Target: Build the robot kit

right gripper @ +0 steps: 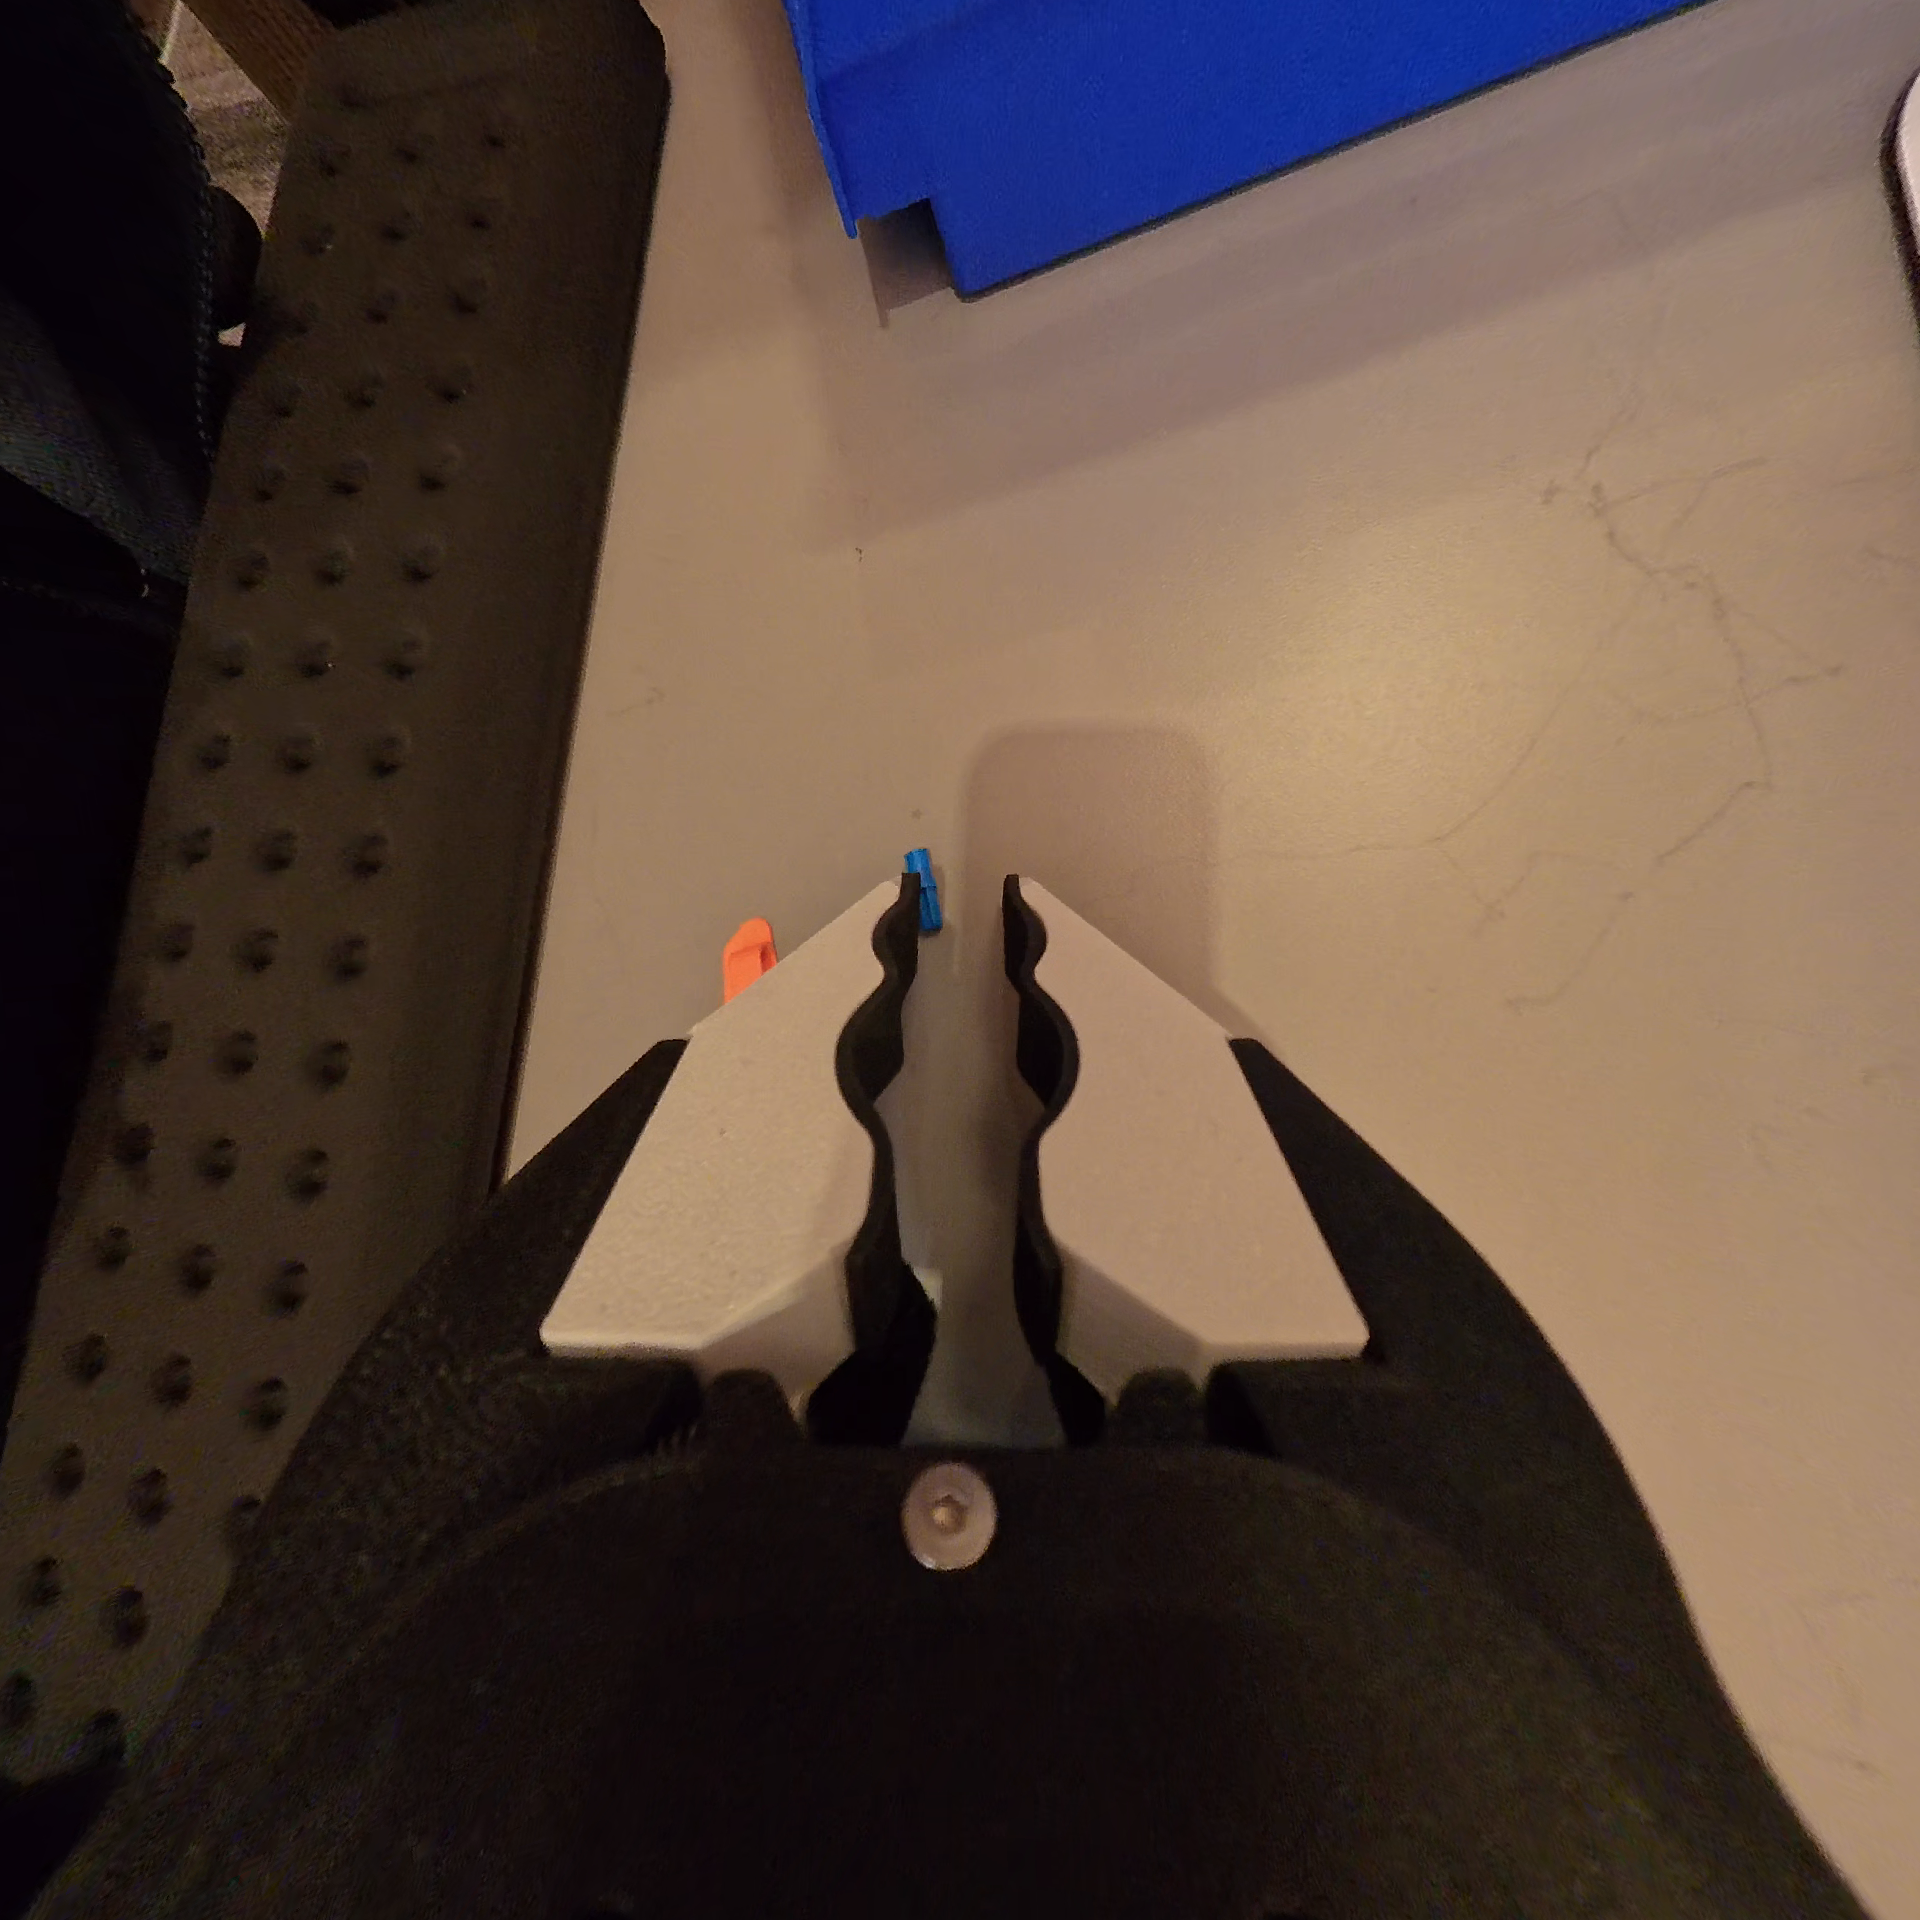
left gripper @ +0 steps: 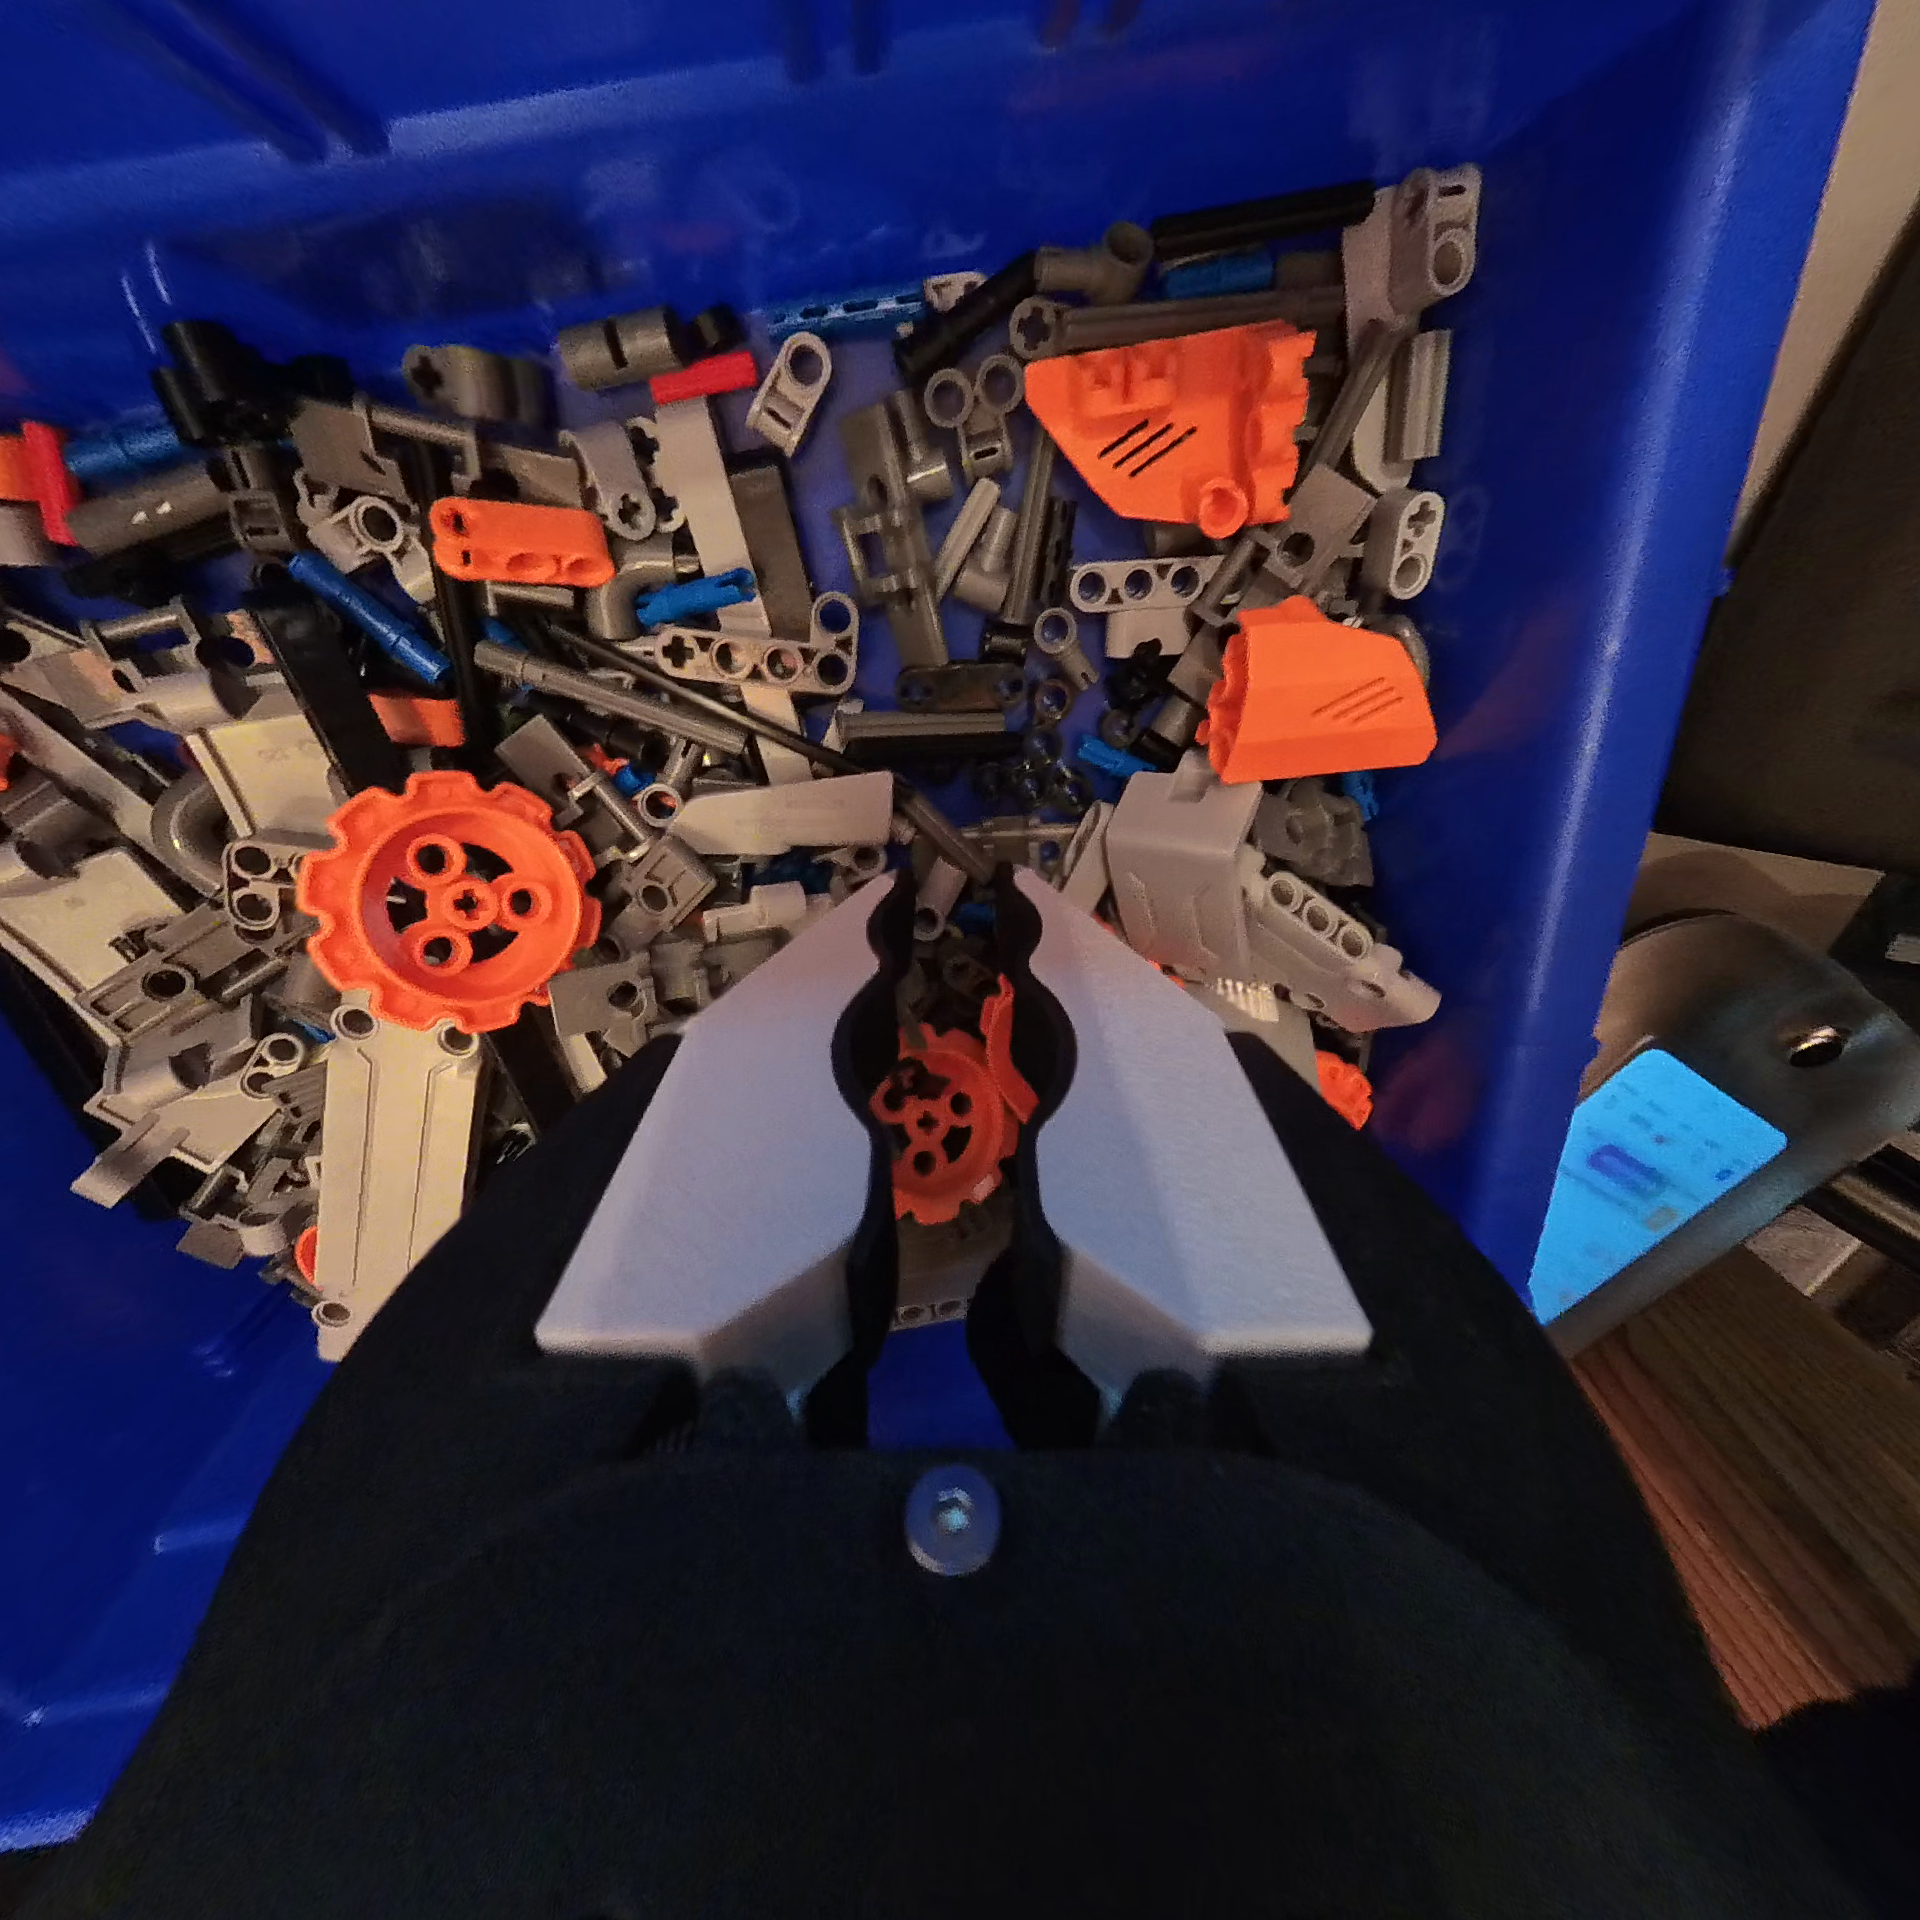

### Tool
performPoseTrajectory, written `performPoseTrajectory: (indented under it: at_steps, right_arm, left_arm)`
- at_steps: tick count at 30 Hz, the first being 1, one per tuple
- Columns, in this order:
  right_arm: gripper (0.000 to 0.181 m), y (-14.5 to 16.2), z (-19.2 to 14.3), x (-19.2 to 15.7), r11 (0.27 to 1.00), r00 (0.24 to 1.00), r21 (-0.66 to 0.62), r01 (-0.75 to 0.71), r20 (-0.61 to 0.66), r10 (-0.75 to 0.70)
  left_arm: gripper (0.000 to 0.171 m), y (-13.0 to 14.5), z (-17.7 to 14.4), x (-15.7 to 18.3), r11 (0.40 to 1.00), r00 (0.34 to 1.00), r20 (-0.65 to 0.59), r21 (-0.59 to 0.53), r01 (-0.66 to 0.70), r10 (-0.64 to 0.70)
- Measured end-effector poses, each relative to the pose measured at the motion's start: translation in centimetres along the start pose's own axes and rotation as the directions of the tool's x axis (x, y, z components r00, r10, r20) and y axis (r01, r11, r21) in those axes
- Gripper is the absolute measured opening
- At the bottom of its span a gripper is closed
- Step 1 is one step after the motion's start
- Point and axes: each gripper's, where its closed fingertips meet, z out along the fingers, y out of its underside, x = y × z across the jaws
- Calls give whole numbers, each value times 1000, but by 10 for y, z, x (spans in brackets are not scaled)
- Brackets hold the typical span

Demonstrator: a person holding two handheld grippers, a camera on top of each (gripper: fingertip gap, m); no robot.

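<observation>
My left gripper [left gripper: 953, 883] hangs over a blue plastic bin [left gripper: 1621, 623] holding a heap of grey, black, blue and orange construction-toy parts. Its jaws stand a narrow gap apart and hold nothing. A thin dark axle [left gripper: 935, 821] lies just at the fingertips. An orange gear [left gripper: 940, 1122] shows in the gap between the fingers. A larger orange gear [left gripper: 449, 902] lies to the left. My right gripper [right gripper: 958, 888] is low over a pale tabletop [right gripper: 1351, 675], jaws slightly apart and empty. A small blue pin [right gripper: 923, 888] lies by its left fingertip. An orange piece [right gripper: 748, 961] lies left of that finger.
Two orange shell pieces [left gripper: 1174, 426] [left gripper: 1320, 696] lie at the bin's right side. A lit phone on a stand [left gripper: 1662, 1153] sits outside the bin to the right. In the right wrist view the blue bin's corner [right gripper: 1143, 156] is ahead, and a dark studded panel [right gripper: 343, 727] runs along the left. The left gripper's tips are roughly 25 cm from the right gripper's.
</observation>
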Motion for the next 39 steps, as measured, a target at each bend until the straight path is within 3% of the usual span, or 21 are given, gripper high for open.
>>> performPoseTrajectory:
  at_steps: [11, 20, 26, 33, 36, 39]
  right_arm:
    - [14, -1, -1, -1, 1000, 1000, 5, 1, 3, -1]
    - [14, -2, -2, -1, 1000, 1000, 9, 4, 0, -4]
    - [13, -3, -3, -1, 1000, 1000, 13, 9, -3, -9]
    - [14, -20, -12, -1, 996, 999, 86, 33, -39, -30]
    - [14, -45, -19, -8, 978, 997, 197, 65, -56, -55]
    - [15, -66, -22, -17, 959, 997, 277, 66, -44, -56]
  left_arm:
    - [16, 7, -1, -1, 1000, 992, -129, -18, 15, -18]
    - [6, 8, 4, -3, 998, 992, -124, -54, 26, -32]
    - [6, 7, 5, -1, 998, 998, -56, -54, -18, 15]
    - [5, -22, -30, 5, 989, 996, 71, 138, -58, 48]
    - [6, -54, -57, 16, 952, 991, 114, 291, -94, 63]
    - [5, -89, -81, 34, 910, 972, 206, 371, -185, 113]
